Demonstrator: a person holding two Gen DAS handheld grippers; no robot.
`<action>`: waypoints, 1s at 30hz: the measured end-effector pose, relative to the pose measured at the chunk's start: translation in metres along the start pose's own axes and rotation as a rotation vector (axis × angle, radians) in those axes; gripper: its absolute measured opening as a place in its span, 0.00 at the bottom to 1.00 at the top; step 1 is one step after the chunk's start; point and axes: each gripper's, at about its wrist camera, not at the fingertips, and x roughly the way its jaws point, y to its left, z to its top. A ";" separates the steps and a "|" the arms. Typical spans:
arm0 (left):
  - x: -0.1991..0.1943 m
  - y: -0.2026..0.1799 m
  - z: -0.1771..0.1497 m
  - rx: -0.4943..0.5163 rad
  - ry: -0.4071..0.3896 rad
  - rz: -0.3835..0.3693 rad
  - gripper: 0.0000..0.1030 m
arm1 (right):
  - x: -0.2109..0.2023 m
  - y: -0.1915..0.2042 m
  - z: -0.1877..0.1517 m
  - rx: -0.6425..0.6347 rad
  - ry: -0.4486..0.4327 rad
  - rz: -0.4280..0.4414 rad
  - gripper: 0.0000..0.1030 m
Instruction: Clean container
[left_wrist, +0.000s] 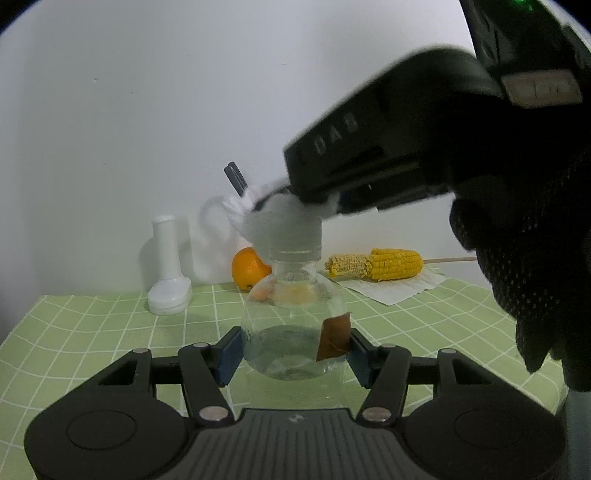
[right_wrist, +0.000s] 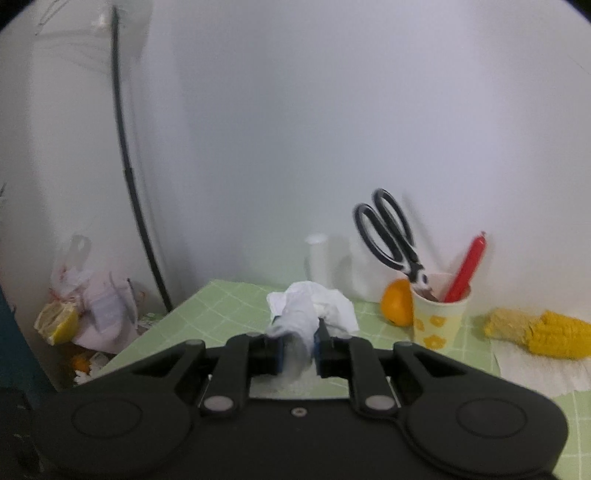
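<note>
A clear glass bottle (left_wrist: 293, 332) with a brown label stands upright on the green checked tablecloth (left_wrist: 92, 332). My left gripper (left_wrist: 293, 354) is shut on the bottle's lower body, a blue pad on each side. My right gripper (left_wrist: 258, 199) comes in from the upper right above the bottle and is shut on a white tissue wad (left_wrist: 280, 225) that sits on the bottle's mouth. In the right wrist view my right gripper (right_wrist: 298, 349) is shut on the white tissue (right_wrist: 303, 314), which bunches out past the fingertips. The bottle is hidden in that view.
A white plastic vase-like holder (left_wrist: 168, 273), an orange (left_wrist: 249, 267) and a half-eaten corn cob (left_wrist: 376, 264) on a paper napkin lie at the back by the wall. A paper cup (right_wrist: 439, 314) holds scissors (right_wrist: 391, 236) and a red stick. Bags lie off the table's left edge (right_wrist: 85, 306).
</note>
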 end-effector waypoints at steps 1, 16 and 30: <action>0.001 0.000 0.000 -0.002 0.001 -0.001 0.58 | -0.001 -0.003 -0.001 0.018 -0.003 0.007 0.15; 0.021 0.021 0.042 -0.016 -0.018 0.009 0.73 | -0.035 -0.045 -0.040 0.253 0.013 -0.036 0.15; 0.033 0.026 0.095 0.016 -0.016 0.058 0.49 | -0.047 -0.070 -0.078 0.403 0.040 -0.020 0.15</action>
